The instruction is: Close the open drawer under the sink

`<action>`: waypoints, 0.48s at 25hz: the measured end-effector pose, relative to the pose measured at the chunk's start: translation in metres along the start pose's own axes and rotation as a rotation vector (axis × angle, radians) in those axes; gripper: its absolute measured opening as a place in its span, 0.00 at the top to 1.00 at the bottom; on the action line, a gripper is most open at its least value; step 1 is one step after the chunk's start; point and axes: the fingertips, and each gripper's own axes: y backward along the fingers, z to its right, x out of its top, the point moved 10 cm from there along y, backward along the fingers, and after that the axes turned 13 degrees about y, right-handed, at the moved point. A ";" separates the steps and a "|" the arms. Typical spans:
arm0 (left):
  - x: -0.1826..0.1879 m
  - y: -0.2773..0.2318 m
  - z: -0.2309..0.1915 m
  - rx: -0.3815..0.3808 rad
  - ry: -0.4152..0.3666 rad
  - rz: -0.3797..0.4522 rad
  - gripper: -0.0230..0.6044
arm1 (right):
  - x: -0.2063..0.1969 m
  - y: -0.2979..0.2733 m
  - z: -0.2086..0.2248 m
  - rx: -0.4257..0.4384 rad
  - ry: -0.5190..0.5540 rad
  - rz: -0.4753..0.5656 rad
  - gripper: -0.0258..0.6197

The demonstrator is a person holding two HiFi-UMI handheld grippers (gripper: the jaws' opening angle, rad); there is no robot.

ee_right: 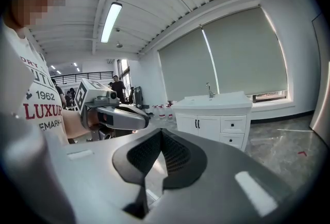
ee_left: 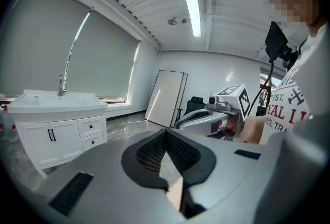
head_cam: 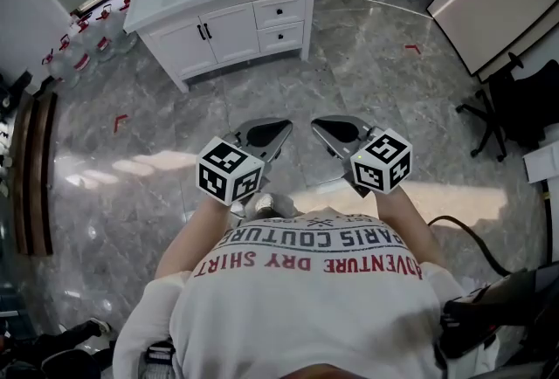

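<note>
White vanity cabinet (head_cam: 229, 19) with a sink on top stands in the upper left of the head view, well apart from the person across a glossy grey marble floor (head_cam: 349, 80). Two small drawers (head_cam: 280, 23) stack at the cabinet's right end. At this range I cannot tell which one stands open. The left tongs (head_cam: 278, 129) and right tongs (head_cam: 321, 127) are held side by side at centre frame, each narrowed to a closed tip with nothing between.

Likely risks:
- A closed tip could skid off the smooth drawer front or catch on its dark knob.
- An off-centre push could twist the drawer so it jams.
- A hard push could slam it.
- The black cable (head_cam: 472, 237) at lower right could snag a foot.
</note>
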 end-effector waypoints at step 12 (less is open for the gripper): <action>-0.001 0.001 0.005 -0.005 -0.014 -0.001 0.96 | 0.000 0.006 -0.003 -0.009 -0.002 0.019 0.96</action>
